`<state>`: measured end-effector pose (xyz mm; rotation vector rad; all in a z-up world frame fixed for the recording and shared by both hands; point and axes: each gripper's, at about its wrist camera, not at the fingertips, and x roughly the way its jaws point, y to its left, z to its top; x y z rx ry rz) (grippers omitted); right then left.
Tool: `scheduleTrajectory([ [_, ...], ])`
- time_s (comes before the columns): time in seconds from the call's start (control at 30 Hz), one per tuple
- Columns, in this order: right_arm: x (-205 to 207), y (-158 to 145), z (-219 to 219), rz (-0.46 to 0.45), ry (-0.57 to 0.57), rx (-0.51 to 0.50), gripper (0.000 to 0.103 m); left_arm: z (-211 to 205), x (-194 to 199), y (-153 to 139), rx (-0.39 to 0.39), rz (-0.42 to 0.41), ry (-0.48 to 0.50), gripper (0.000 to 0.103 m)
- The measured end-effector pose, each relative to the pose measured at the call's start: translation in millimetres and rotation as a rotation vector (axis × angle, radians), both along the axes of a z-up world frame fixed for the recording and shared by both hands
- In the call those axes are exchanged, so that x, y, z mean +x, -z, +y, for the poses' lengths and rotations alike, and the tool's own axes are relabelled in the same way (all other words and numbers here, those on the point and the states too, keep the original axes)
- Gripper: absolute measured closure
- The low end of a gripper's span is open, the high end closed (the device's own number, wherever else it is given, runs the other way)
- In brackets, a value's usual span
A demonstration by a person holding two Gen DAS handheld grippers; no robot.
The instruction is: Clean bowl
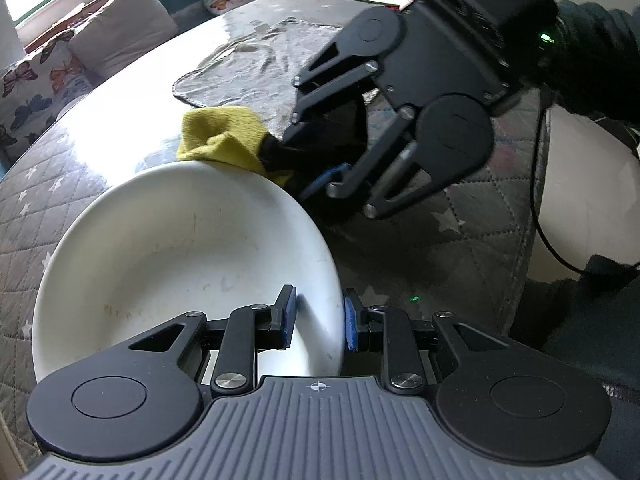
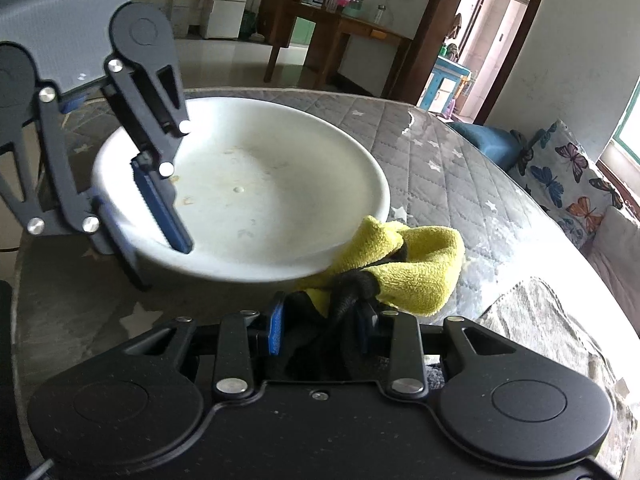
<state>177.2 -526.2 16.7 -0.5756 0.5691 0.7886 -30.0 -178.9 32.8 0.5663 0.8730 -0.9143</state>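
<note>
The left gripper point(image 1: 319, 316) has its two blue-padded jaws closed on the near rim of the white bowl point(image 1: 180, 264), one pad inside the wall and one outside, so the bowl is pinched at its edge. The right gripper point(image 2: 320, 330) is clamped on a yellow cloth with a black trim point(image 2: 404, 264), which bunches out ahead of the fingers and touches the bowl's outer rim on that side. The bowl sits on the table, tilted a little, and its inside shows faint brownish smears and specks. Under it lies a grey quilted table cover point(image 1: 440, 248) stitched in diamonds with pale stars, glossy where window light strikes it. A grey rumpled towel point(image 1: 256, 68) lies flat farther along the table, apart from the bowl. Around the table's edge runs a bench with butterfly-print cushions point(image 2: 568, 176) and a plain white cushion point(image 1: 124, 24). In the right wrist view the room opens beyond the table to a tiled floor, a wooden sideboard point(image 2: 340, 28), a white fridge point(image 2: 228, 0) and a dark-framed doorway point(image 2: 500, 32).
</note>
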Motion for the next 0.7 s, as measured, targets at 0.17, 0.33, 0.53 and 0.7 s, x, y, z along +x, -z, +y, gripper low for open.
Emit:
scheduleTrajectory([
  [0.17,14.5,0.9,2.6,-0.008,-0.007,-0.005,0.067,1.5,-3.8,-2.9,0.009,0.000,0.016,0.078],
  [0.33,27.8,2.1,5.3,-0.012,-0.025,-0.005,0.067,6.8,-11.9,-6.6,0.014,0.007,0.038,0.077],
  [0.53,21.8,3.0,2.7,-0.011,-0.049,-0.016,0.066,7.1,-10.5,-6.4,0.007,0.034,0.009,0.076],
  [0.7,15.4,3.0,3.6,-0.008,-0.060,-0.023,0.067,2.2,-10.4,-8.1,0.012,0.031,-0.022,0.076],
])
